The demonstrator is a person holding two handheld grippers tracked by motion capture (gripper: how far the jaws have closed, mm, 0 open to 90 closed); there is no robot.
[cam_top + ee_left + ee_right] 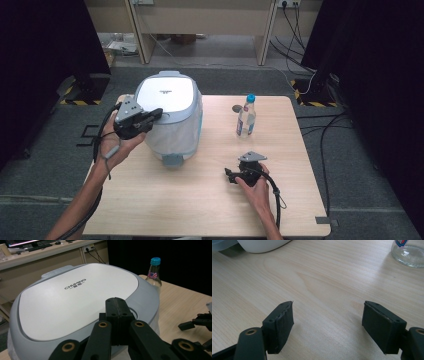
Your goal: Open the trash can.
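A grey and white rice cooker (172,107) stands at the table's back left with its lid down. My left gripper (158,114) hovers by the lid's left edge, jaws shut with nothing between them; in the left gripper view the joined pads (115,302) sit just over the white lid (75,297). My right gripper (228,175) rests low on the table right of centre, pointing left. Its jaws (328,315) stand open over bare wood. A clear water bottle (246,117) with a blue cap stands upright right of the cooker.
A small dark round object (236,108) lies beside the bottle. The wooden table (200,200) has free room along its front. The bottle's base (409,253) and the cooker's foot (257,245) lie well ahead of the right gripper. Cables trail over the floor at the right.
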